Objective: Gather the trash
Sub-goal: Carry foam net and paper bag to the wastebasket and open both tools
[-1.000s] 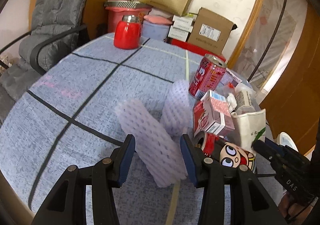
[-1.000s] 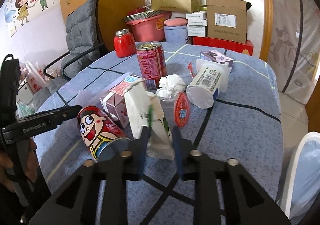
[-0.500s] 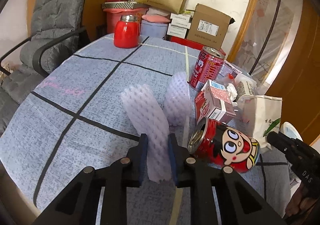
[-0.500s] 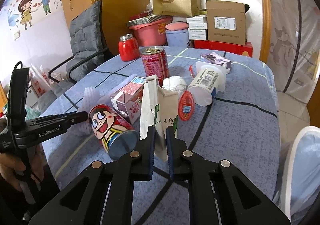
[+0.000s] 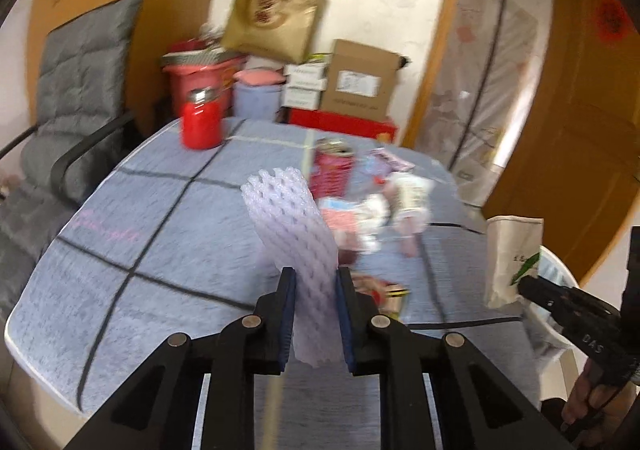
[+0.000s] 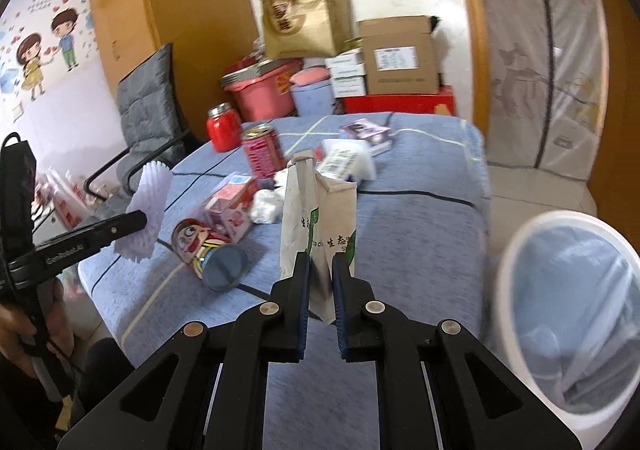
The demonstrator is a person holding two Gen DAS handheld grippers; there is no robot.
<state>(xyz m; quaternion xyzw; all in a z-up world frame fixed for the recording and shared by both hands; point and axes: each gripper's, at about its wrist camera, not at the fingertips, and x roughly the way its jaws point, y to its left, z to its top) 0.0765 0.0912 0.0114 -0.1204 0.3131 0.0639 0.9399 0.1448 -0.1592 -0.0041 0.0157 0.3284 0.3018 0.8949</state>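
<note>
Blue checked cloth covers the table, litter strewn across it, and both hands are up off it now! The left gripper, wide open a second ago, has just clamped onto the white foam sleeve and raised it clear; the right gripper pinches the paper bag, hoisted too. Two pieces secured, and the lined white bin waits just beside the table's right edge, probably their next stop. A cartoon can and milk carton lie uncollected
</note>
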